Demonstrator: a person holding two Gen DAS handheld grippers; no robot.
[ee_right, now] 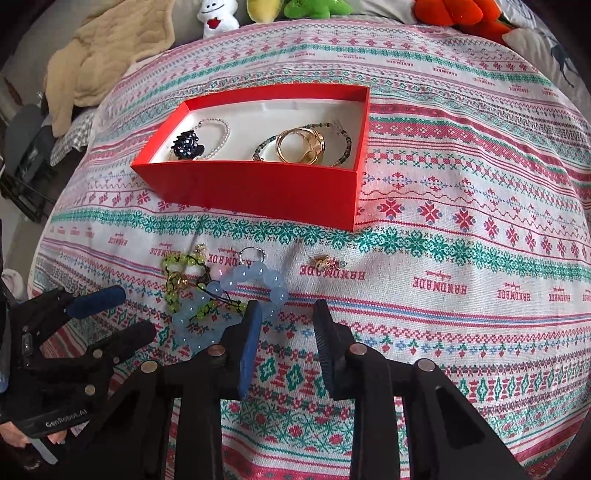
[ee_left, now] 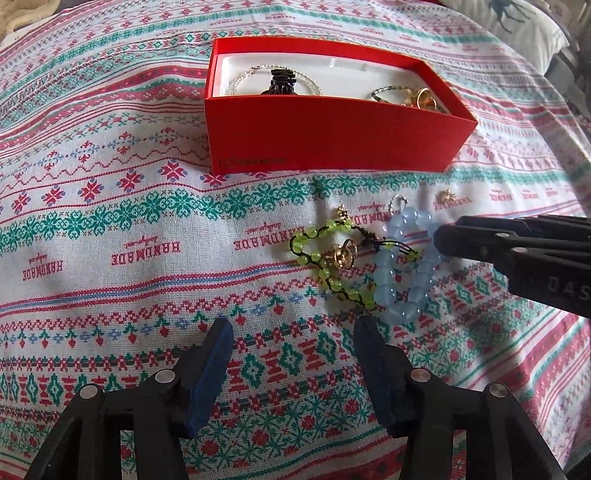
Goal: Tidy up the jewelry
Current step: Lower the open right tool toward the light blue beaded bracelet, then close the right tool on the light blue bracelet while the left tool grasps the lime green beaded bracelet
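A red box (ee_left: 325, 133) (ee_right: 258, 184) with a white lining holds bracelets, gold rings and a dark hair clip. On the patterned cloth in front of it lie a pale blue bead bracelet (ee_left: 402, 266) (ee_right: 273, 291), a green bead bracelet (ee_left: 325, 273) (ee_right: 177, 284), a gold ring (ee_left: 341, 254) (ee_right: 179, 282), a silver ring (ee_left: 399, 202) (ee_right: 252, 253) and a small gold earring (ee_left: 445, 195) (ee_right: 327, 263). My left gripper (ee_left: 293, 325) (ee_right: 122, 314) is open, just short of the bracelets. My right gripper (ee_right: 288, 310) (ee_left: 439, 236) is open, its left finger at the blue bracelet.
Patterned cloth (ee_right: 461, 332) covers the bed. A beige blanket (ee_right: 110, 48) and plush toys (ee_right: 218, 16) lie at the far edge. A pillow (ee_left: 517, 22) sits at the far right.
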